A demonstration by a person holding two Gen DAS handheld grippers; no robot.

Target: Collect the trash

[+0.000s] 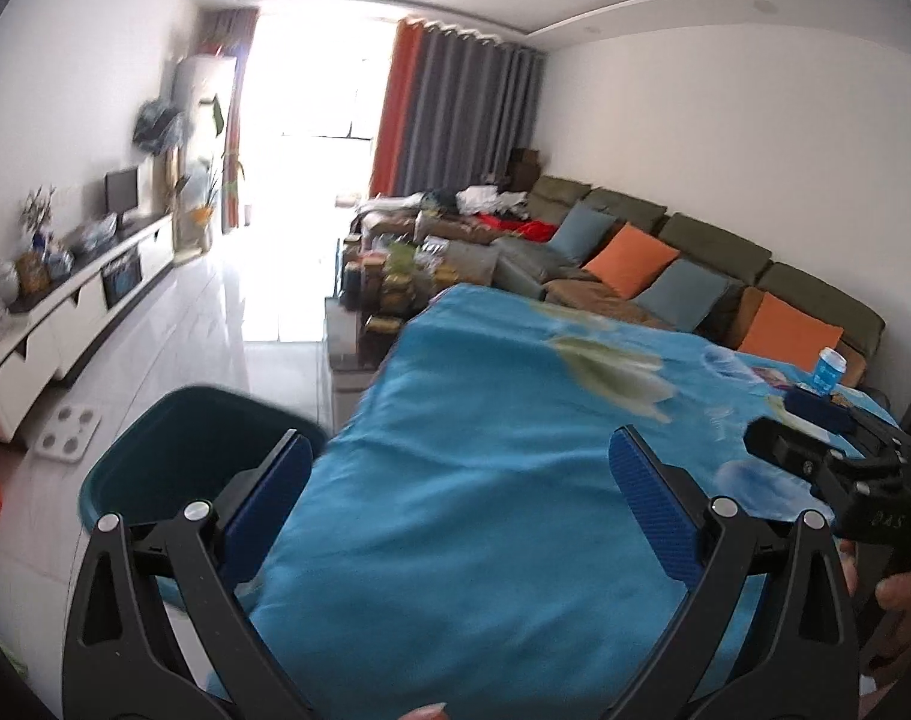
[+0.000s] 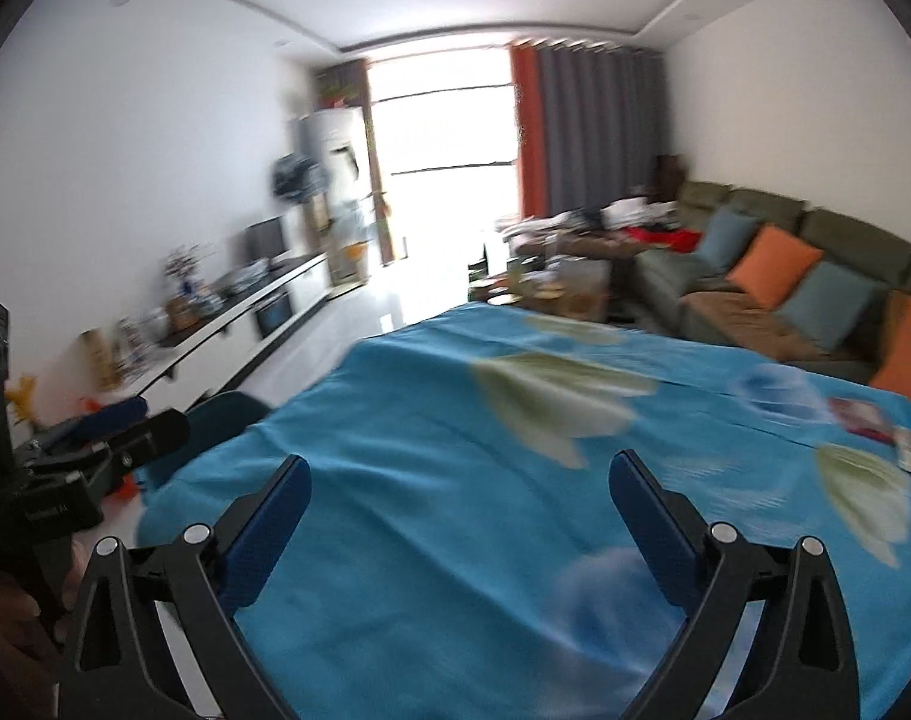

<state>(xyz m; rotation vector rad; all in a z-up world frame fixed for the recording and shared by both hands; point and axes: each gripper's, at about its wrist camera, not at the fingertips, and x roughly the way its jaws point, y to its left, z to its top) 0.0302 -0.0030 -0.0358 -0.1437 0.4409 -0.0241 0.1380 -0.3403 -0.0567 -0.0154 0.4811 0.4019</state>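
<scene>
My left gripper [image 1: 458,456] is open and empty above the near edge of a table covered with a blue flowered cloth [image 1: 503,420]. A dark teal bin [image 1: 179,450] stands on the floor just left of the table, partly behind my left finger. A blue-and-white cup [image 1: 829,367] and flat wrappers [image 1: 776,377] lie at the table's far right. My right gripper [image 2: 458,480] is open and empty over the same cloth [image 2: 455,420]. Flat wrappers [image 2: 875,420] lie at its far right edge. The bin [image 2: 224,414] shows at the table's left.
A green sofa [image 1: 695,252] with orange and blue cushions runs along the right wall. A cluttered low table [image 1: 389,282] stands beyond the blue cloth. A white TV cabinet [image 1: 77,306] lines the left wall. A white scale [image 1: 68,423] lies on the floor.
</scene>
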